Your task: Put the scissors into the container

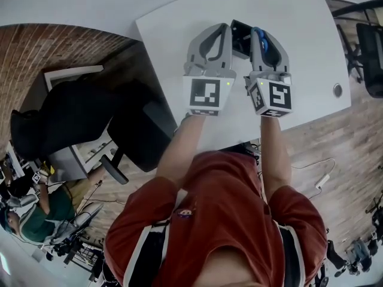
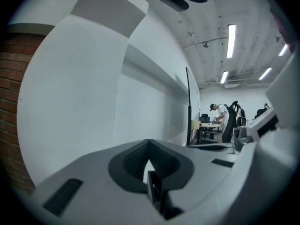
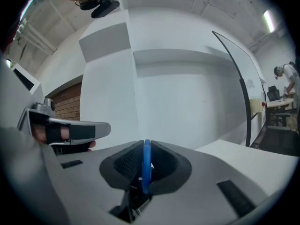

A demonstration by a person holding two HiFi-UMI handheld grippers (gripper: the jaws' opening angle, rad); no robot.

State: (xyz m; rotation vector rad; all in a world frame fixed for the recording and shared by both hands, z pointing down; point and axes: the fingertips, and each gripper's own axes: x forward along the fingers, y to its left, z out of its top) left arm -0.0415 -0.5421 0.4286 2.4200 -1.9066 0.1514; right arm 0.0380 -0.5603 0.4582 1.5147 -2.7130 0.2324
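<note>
We are clamping the right claw [image 3: 146, 146] on the blue scissors [image 3: 146, 168] over the white worktop [image 1: 302, 52], beside the black container [image 1: 240, 37], with the left claw [image 2: 149, 159] pressing together.

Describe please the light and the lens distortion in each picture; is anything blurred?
Head view: even light, no hard shadows; the edges of the table bend from the wide lens. Left gripper view: round black border, ceiling lamps glare, near jaws look soft. Right gripper view: same bending; the blue handle of the scissors is fairly sharp.
</note>
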